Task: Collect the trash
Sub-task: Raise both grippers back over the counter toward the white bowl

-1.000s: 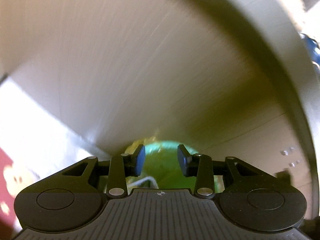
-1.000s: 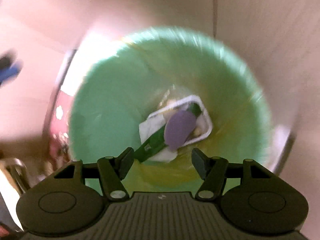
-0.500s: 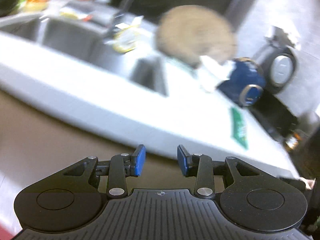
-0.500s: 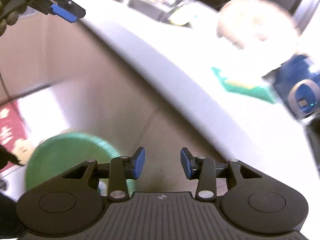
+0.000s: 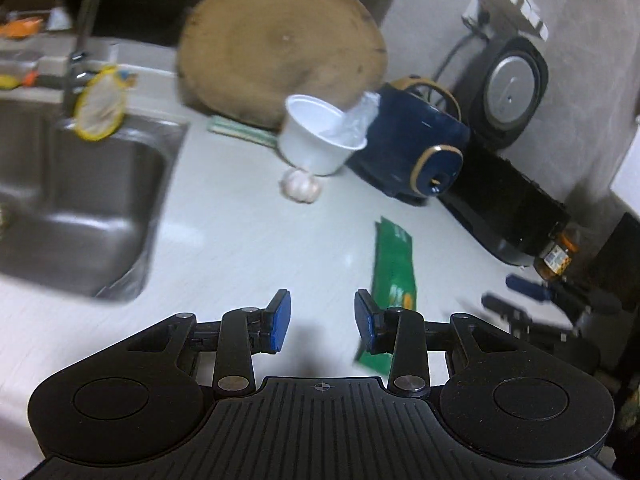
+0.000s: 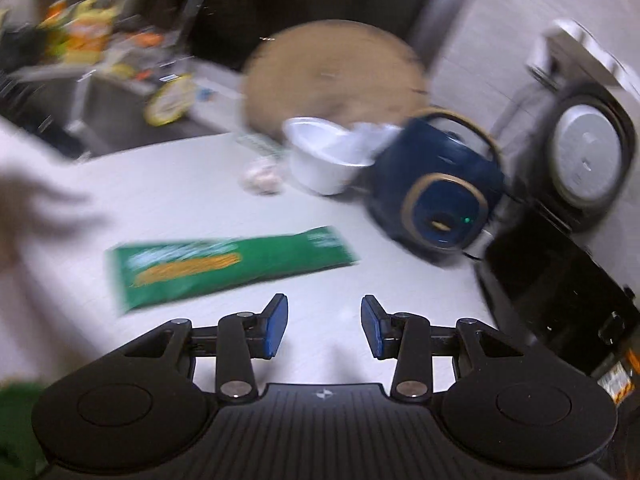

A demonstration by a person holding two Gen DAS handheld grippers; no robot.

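Left wrist cam: your left gripper (image 5: 320,322) hangs over the white counter (image 5: 224,248), blue pads partly apart w/ nothing between them. A green wrapper (image 5: 394,264) lies flat on the counter just ahead and right of the right pad. Further back a white cup (image 5: 320,136) w/ a peeled-back lid stands tilted on a garlic bulb (image 5: 300,188), leaning against a dark blue cooker (image 5: 416,148). A round wooden board (image 5: 280,48) stands behind them; the steel sink (image 5: 80,192) is at left.

Right wrist cam, blurry: your right gripper (image 6: 324,326) has just been closing, yet its pads stand partly apart, nothing gripped. The green wrapper (image 6: 224,266) lies lengthwise just beyond the fingers, left of centre. White cup (image 6: 324,156) and garlic bulb (image 6: 262,178) sit behind it, beside the dark blue cooker (image 6: 436,188)
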